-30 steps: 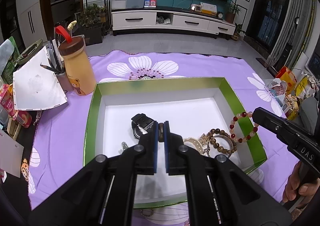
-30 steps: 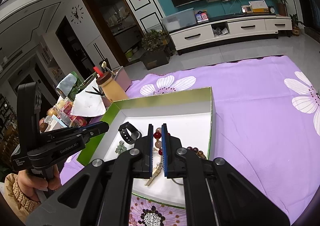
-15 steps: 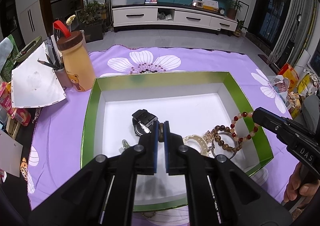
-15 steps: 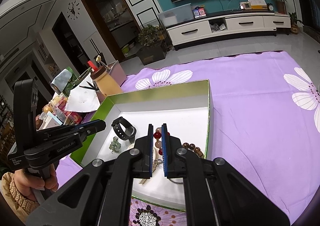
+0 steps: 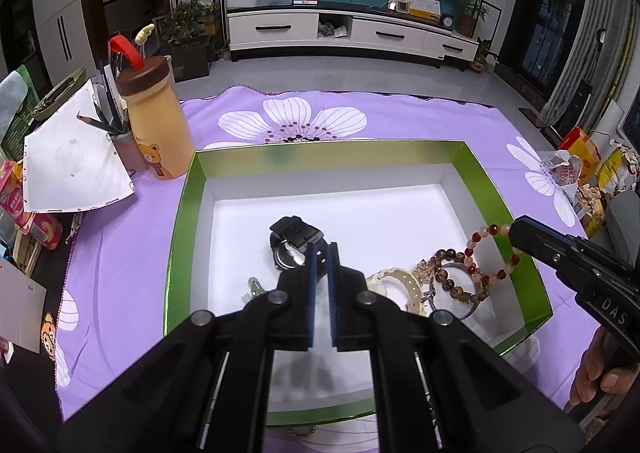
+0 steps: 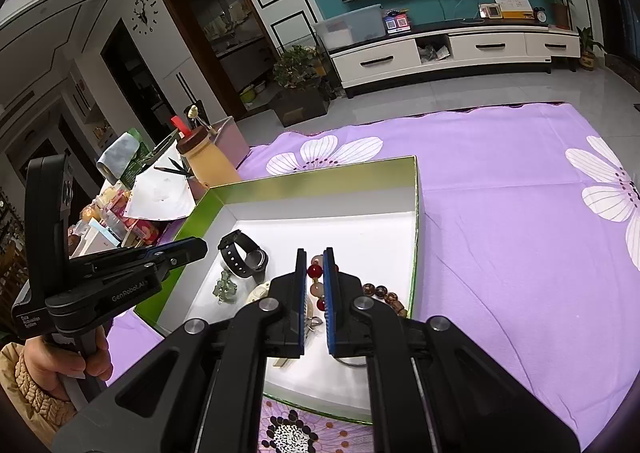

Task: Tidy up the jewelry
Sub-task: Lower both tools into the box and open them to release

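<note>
The left gripper [image 5: 320, 249] hovers with jaws together and empty above the green-walled, white-floored shallow box [image 5: 332, 157]. The right gripper [image 6: 315, 253] is clamped on a red and pale bead bracelet [image 5: 486, 231] at the box's right side. A black wristwatch [image 5: 294, 245], cream bangle [image 5: 404, 281] and brown bead bracelets [image 5: 452, 281] lie beside. Beyond, a yellow bear bottle [image 5: 158, 125] stands on the purple flowered cloth [image 5: 400, 117].

Two close, downward wrist views, shared green box [image 5: 516, 221].
</note>
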The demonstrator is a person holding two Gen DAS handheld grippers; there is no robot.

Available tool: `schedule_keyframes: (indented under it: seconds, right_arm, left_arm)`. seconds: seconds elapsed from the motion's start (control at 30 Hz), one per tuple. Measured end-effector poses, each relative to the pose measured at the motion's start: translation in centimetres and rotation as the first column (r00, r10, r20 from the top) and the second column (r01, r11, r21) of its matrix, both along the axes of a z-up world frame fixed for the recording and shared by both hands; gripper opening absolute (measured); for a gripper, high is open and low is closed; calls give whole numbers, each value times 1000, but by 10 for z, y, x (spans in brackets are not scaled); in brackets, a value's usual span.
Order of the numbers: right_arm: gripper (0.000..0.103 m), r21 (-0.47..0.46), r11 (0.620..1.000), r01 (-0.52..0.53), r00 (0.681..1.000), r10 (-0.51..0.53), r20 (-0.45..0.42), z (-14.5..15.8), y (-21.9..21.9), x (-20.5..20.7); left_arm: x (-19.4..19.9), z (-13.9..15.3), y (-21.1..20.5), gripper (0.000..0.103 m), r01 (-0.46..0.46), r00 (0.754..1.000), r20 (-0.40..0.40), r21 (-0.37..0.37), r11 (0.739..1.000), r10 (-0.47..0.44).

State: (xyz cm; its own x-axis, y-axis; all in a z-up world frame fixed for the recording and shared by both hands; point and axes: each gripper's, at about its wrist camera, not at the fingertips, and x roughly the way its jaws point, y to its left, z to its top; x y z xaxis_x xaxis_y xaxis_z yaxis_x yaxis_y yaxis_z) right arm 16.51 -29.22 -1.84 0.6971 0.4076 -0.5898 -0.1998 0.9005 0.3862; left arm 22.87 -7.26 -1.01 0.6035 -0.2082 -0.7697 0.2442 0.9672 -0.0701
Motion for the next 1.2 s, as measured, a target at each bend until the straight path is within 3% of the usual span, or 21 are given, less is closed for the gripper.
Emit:
schedule_keyframes:
  seconds: [0.23,0.43,0.57,0.67,0.8,1.2]
  right_arm:
    - [8,-6,1000,9,1000,-9,-5,0,-1,-1]
    - [17,-12,1000,23,1000,-23,9,5,-3,-6]
    - [36,-21,999,36,999,-36,17,8,-4,-11]
    - [38,-27,999,44,999,-43,26,11,-4,-16]
    - [50,-31,998,54,998,-53,33,14,-5,-25]
    - [78,-65,994,86,995,-83,52,28,-6,-58]
  left_arm:
    - [1,0,3,5,-8,1000,-1,0,1000,8]
    - [-2,4,4,7,-14,1000,7,-2,1000,14]
    - [-6,8,4,32,-17,1000,14,-12,1000,17]
    - [-9,12,4,42,-19,1000,22,-10,1000,19]
    - [-15,17,6,59,-20,999,32,-17,1000,21]
    - [-41,35,16,93,-34,998,57,-52,998,37]
